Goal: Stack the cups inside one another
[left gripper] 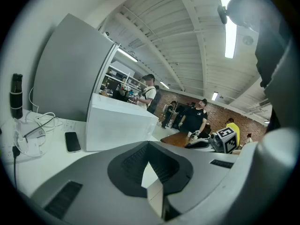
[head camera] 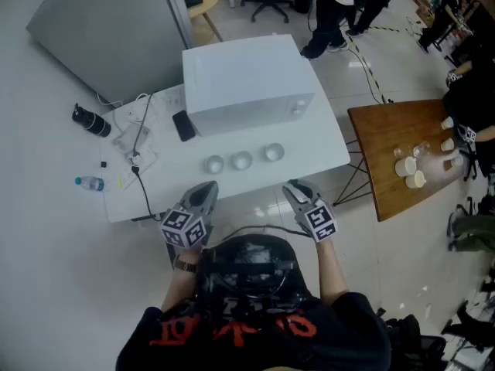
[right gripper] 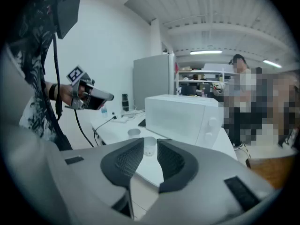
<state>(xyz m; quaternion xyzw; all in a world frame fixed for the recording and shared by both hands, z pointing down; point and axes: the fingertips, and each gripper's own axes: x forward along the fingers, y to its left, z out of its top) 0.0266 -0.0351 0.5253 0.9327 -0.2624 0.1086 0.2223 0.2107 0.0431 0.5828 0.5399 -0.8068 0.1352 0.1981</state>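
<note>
Three clear cups [head camera: 241, 161] lined along the counter's [head camera: 325, 149] front edge. Probably light, thin, slippery, crushable: pinch one wall gently near the rim. Both empty: left tool [head camera: 207, 188] clenched, right tool [head camera: 292, 188] released.

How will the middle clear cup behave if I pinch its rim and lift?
The middle cup looks like thin clear plastic, so it is probably very light, and its wall may flex under a pinch. Standing upright on the smooth white table, it could slide or tip if nudged sideways.
</note>
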